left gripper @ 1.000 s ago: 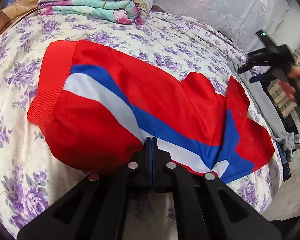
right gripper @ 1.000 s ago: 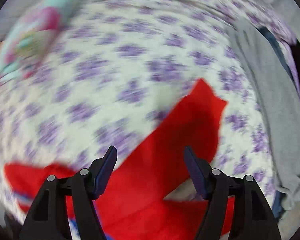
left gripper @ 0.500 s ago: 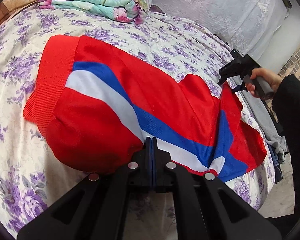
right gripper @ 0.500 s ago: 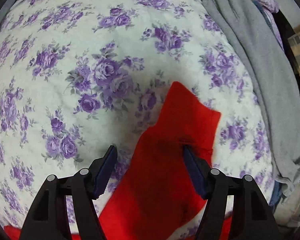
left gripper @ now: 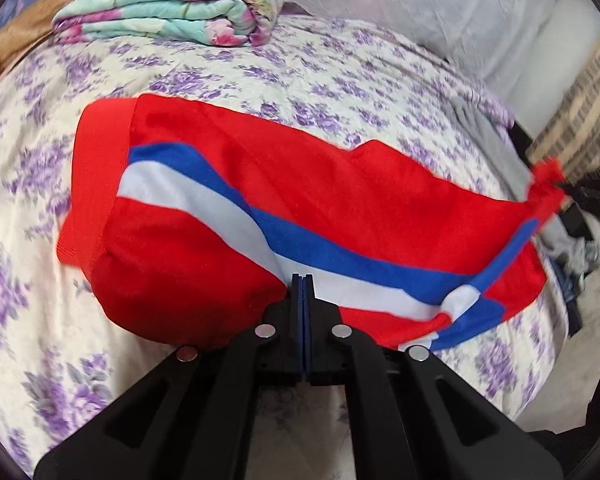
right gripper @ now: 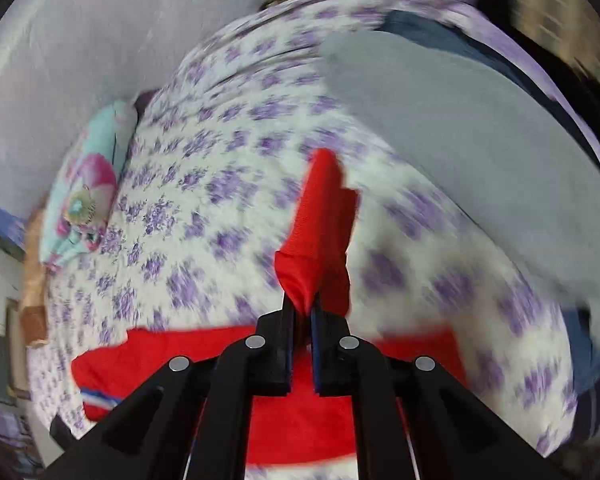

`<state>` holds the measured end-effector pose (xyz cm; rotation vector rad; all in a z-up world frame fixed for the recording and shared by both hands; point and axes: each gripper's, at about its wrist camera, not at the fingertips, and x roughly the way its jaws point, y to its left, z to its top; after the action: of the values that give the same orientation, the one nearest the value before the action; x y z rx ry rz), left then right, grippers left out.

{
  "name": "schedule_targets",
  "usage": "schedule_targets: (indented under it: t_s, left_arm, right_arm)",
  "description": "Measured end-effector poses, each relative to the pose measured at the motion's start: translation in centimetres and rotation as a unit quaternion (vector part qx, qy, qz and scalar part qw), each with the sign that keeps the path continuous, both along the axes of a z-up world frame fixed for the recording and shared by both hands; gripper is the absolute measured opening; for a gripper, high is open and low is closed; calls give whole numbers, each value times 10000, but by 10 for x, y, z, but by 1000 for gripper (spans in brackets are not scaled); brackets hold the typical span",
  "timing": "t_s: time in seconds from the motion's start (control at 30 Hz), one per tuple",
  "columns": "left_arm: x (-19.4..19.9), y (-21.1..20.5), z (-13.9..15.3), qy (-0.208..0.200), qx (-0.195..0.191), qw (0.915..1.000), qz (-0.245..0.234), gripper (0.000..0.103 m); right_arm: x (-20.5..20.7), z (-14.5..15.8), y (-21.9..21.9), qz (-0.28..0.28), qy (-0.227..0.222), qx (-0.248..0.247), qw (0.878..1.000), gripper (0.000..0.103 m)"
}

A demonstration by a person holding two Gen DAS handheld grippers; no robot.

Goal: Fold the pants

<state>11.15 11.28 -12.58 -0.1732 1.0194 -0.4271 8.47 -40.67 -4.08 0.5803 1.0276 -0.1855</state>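
On the bed [left gripper: 340, 68], both tools clench the pants [left gripper: 340, 200]: left tool [left gripper: 302, 280], right tool [right gripper: 302, 308]; blanket [left gripper: 172, 20] and grey garment [right gripper: 460, 128] lie nearby.

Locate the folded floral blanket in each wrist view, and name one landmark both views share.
Left wrist view: the folded floral blanket lies at the top left, at the far end of the bed, beyond the red pants.
Right wrist view: it sits at the left edge, blurred and seen end-on.
Shared landmark: the grey garment along the bed's right side.
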Motion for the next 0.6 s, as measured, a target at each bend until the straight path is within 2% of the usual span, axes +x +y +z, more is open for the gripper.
schedule_targets:
  t_s: [0.13,0.2,0.3,0.37,0.43,0.53,0.6]
  left_arm:
    - [1,2,0,112,96,9998,-100,1]
    - [2,0,0,165,175,9996,-120,1]
    - [3,-8,8,244,504,9984,-79,1]
    - [-1,-15,17,158,727,9972,-89,1]
    - [-9,-23,31,39,677,9975,-175,1]
    - [-16,-45,49,-90,465,9980,-416,1]
    - [-16,-67,54,-154,503,9966,-636,1]
  right_arm:
    - [-66,-87,-16,-387,151,584,9974,7]
    - [-83,-123,-17,-417,-114,969,9944,5]
    - [-92,-126,-21,-344,-472,1141,9917,5]
    - [-90,-123,-20,-171,-475,1124,9924,9]
    - [-89,-120,-19,-41,-408,1102,9931,12]
    - [-97,-105,-15,127,-349,902,9952,20]
    - [-105,-92,-13,59,-231,405,9989,38]
